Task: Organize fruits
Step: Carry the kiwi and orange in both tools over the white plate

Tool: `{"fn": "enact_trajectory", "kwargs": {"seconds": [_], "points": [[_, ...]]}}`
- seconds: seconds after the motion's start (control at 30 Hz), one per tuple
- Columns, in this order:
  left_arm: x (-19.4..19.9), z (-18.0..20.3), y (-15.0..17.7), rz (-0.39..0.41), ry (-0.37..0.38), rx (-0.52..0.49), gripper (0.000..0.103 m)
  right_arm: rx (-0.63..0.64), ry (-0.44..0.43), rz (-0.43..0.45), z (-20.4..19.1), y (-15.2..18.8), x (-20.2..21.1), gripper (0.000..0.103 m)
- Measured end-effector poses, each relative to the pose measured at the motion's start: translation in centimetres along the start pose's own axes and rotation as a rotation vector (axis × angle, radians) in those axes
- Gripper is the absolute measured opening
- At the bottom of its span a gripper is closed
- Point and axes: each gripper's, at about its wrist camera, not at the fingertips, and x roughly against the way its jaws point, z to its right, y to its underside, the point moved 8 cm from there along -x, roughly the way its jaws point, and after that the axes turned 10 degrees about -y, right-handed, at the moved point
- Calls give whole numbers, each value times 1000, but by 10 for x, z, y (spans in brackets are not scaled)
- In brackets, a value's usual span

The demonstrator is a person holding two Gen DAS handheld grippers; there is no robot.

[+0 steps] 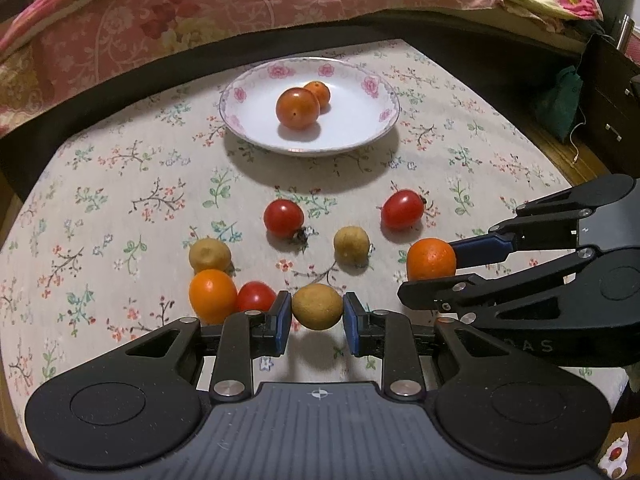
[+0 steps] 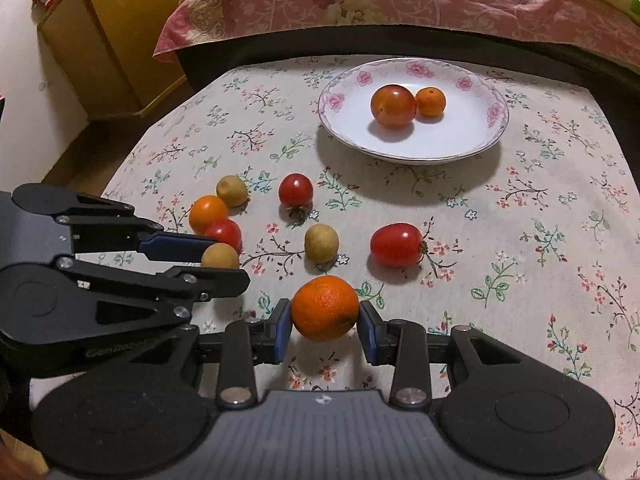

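Note:
A white flowered plate point(image 1: 352, 136) point(image 2: 472, 140) at the table's far side holds an orange tomato point(image 1: 297, 108) point(image 2: 393, 105) and a small orange point(image 1: 318, 93) point(image 2: 430, 101). My left gripper point(image 1: 317, 314) point(image 2: 218, 254) is shut on a tan round fruit point(image 1: 317, 306) point(image 2: 220, 257), just above the cloth. My right gripper point(image 2: 325, 322) point(image 1: 434, 270) is shut on an orange point(image 2: 324, 307) point(image 1: 431, 259). Loose on the cloth lie red tomatoes point(image 1: 283, 217) point(image 1: 402, 209) point(image 1: 254, 296), tan fruits point(image 1: 351, 245) point(image 1: 209, 255) and an orange tomato point(image 1: 212, 295).
The table has a floral cloth point(image 1: 120, 208). A bed with a pink floral cover point(image 1: 200, 12) runs behind it. A yellow wooden cabinet point(image 2: 108, 32) stands at the far left and a dark cabinet point(image 1: 608, 92) at the right.

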Motion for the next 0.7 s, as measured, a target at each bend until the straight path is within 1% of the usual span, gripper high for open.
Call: {"fn": "enact_trajectory", "kwargs": {"seconds": [0.2, 0.43, 0.53, 0.6, 0.7], "points": [[2, -3, -17, 36, -8, 4, 34, -11, 14, 23, 5, -8, 3, 36], [2, -4, -43, 79, -15, 7, 33, -10, 31, 69, 11, -29, 12, 36], [-2, -4, -57, 97, -29, -3, 33, -19, 38, 86, 17, -38, 15, 36], [-5, -5, -63, 104, -30, 0, 33, -27, 26, 97, 20, -44, 15, 36], [-10, -5, -72, 113, -33, 2, 33, -19, 44, 115, 26, -54, 16, 36]]}}
